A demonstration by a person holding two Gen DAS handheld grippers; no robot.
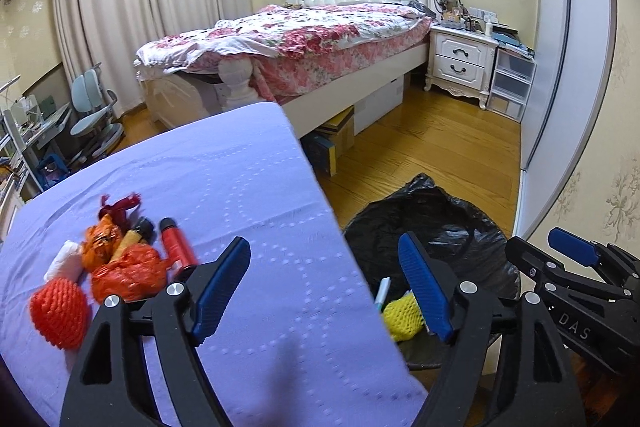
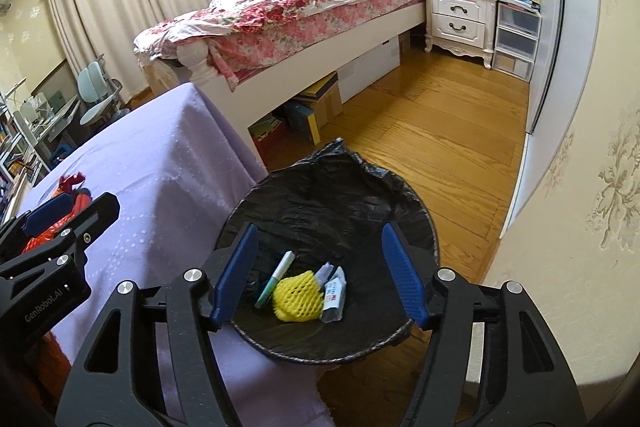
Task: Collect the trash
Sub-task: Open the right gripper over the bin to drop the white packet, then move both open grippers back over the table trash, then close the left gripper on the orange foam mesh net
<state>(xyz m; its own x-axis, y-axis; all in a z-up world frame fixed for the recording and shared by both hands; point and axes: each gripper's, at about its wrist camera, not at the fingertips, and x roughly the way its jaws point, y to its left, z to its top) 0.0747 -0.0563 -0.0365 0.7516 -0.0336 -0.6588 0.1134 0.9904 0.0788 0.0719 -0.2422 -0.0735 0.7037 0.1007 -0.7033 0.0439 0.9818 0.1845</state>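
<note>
Right wrist: wrappers (image 2: 334, 293) (binned)

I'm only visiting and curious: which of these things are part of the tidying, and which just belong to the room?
Part of the job:
- black-lined round bin
- yellow foam net and green-capped pen in it
- orange foam net, crumpled orange plastic bag, red cylinder on the lilac tablecloth

Just the room:
- floral-covered bed
- white nightstand
- pale blue chair

The right claw (image 1: 576, 267) reads "DAS", perhaps cut off; the left claw (image 2: 60, 223) reads "GenRobot.AI".
</note>
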